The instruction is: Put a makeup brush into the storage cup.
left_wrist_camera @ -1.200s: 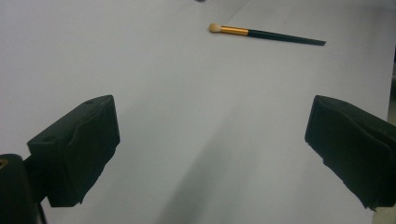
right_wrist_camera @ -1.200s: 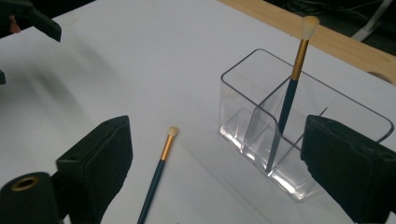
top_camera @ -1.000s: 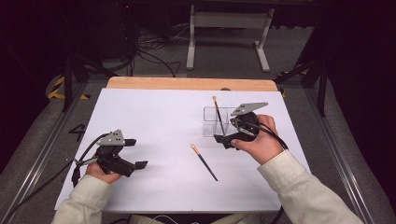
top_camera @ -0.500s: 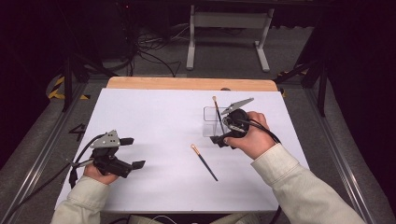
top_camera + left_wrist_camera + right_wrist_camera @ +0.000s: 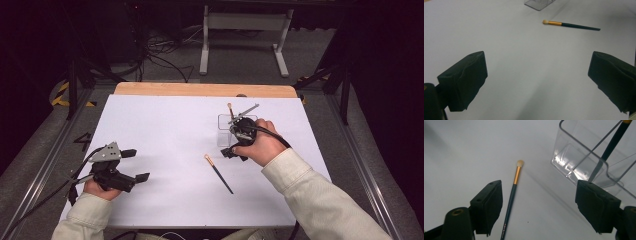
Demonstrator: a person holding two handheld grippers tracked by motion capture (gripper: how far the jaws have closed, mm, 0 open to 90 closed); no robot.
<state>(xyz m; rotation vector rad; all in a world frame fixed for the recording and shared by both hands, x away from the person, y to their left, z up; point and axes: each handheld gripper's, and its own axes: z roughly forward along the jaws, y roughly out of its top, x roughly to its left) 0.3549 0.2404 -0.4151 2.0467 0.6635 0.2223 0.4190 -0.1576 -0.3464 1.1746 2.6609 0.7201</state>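
White surface (image 5: 165,130) with a pale wooden far edge, dark floor, cables and a grey metal stand behind. Near the middle, lying flat and free: 1 slim makeup brush with dark green handle, gold ferrule and small pale tip (image 5: 218,171), tip toward the far side, handle end toward the person. Seen also in the right gripper view (image 5: 512,195), just inside the left jaw, and in the left gripper view (image 5: 570,25), well ahead of the jaws. Likely light, stiff and thin, with a smooth round handle prone to rolling or slipping out of a loose pinch; best taken across the dark handle just below the ferrule, never on the soft bristles, with the jaws set down astride it against the surface. Just beyond and to the right, a clear plastic box-shaped holder (image 5: 227,131), a 2nd dark-handled brush (image 5: 231,111) leaning inside. Right gripper (image 5: 235,149) hovering close between brush and holder, jaws apart and empty, having just been narrowing with nothing pinched. Left gripper (image 5: 136,165) resting well apart at the near left, jaws wide and empty.
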